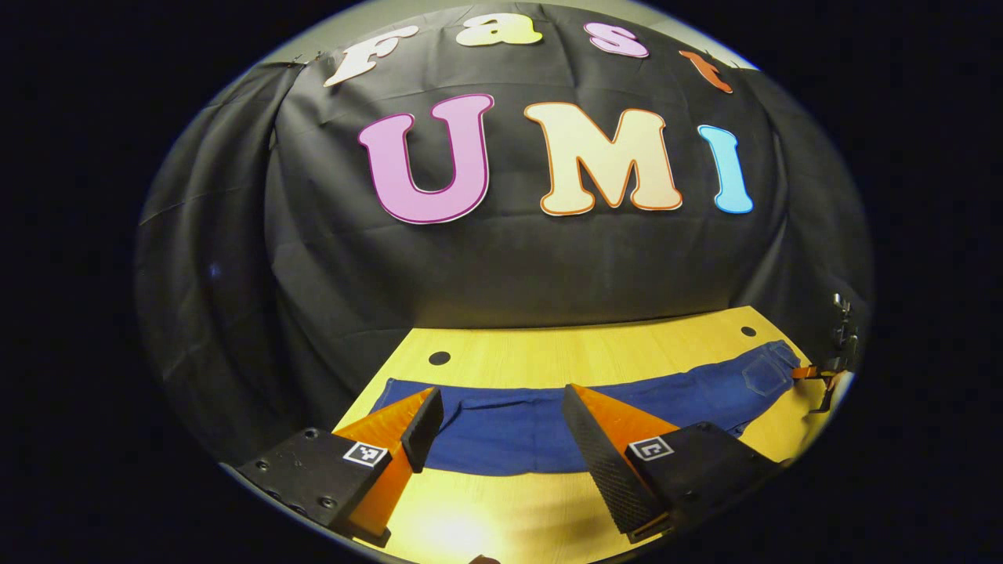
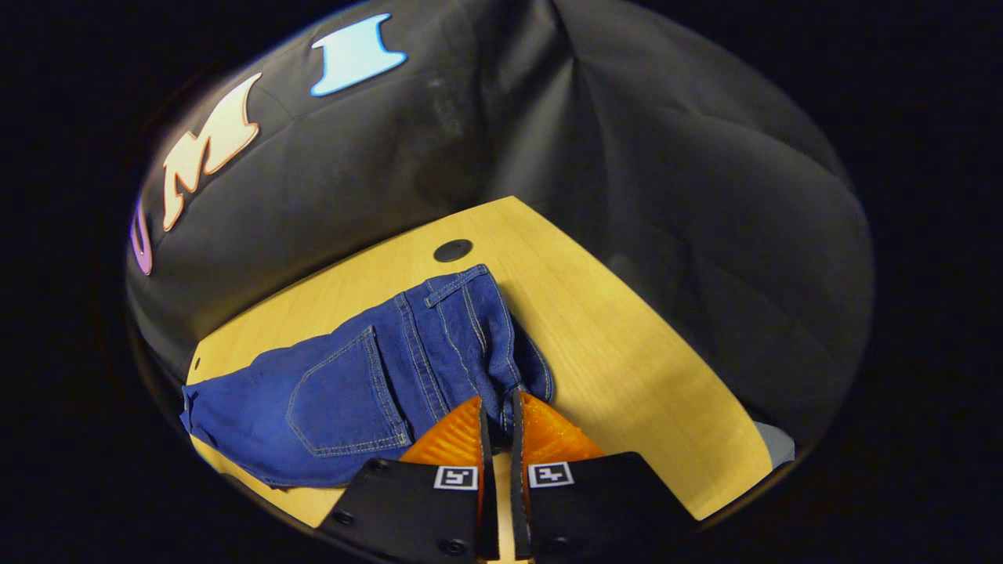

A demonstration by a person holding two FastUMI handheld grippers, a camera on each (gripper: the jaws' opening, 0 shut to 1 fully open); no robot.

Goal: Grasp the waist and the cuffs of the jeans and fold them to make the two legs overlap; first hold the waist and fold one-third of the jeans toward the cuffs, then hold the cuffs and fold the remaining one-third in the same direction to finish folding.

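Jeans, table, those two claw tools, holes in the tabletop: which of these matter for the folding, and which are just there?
Part of the job:
- jeans
- right gripper, pinching the waist
- left gripper, open near the legs

Just there:
- table
- round holes in it

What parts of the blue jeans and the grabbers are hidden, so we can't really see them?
- Jeans: in the left gripper view, the left gripper's open fingers cover parts of the legs.
- Waist edge: in the right gripper view, it disappears between the right gripper's closed fingers.
- Leg ends: in the right gripper view, cut off at the picture's left edge.
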